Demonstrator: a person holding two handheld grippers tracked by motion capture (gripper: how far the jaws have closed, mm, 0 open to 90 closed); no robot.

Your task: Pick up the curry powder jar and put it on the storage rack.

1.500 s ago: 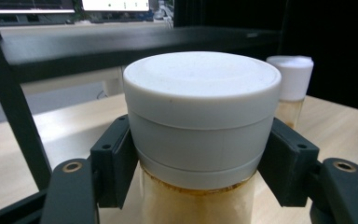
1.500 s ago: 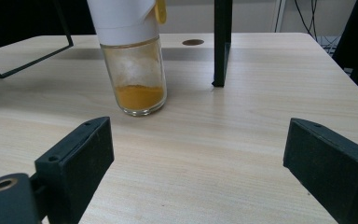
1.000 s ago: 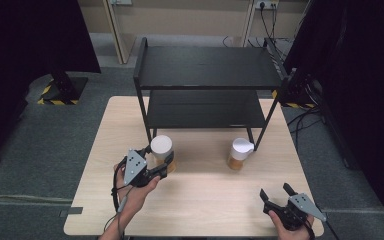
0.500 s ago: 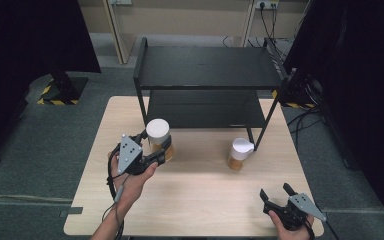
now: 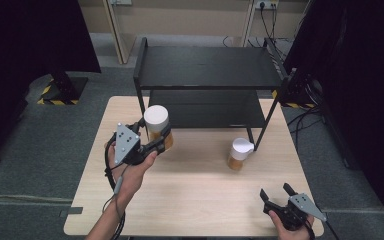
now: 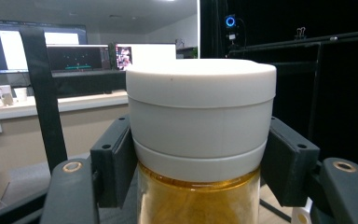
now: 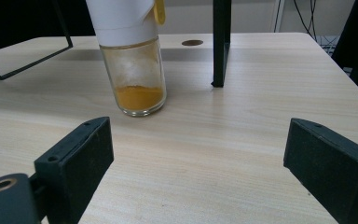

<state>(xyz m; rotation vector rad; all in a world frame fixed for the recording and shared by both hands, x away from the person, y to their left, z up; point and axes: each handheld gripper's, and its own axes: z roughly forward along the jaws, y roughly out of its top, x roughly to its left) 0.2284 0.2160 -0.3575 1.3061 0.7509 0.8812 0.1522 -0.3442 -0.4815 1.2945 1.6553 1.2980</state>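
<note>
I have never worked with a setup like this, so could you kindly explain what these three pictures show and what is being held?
No robot is at work here: a person holds a hand-operated grasping tool in each hand. The high view looks down on a wooden table from above the person's side. Each of the other two pictures comes from a camera riding on one tool, looking along its two black jaws.

At the table's far edge stands a black two-level shelf. The left tool is shut on a jar with a white lid and amber contents, gripped just under the lid and seemingly lifted off the table. A second jar, holding orange powder, stands on the table by the shelf's front right leg. The right tool is open and empty, near the table's front right corner, facing that jar.
</note>
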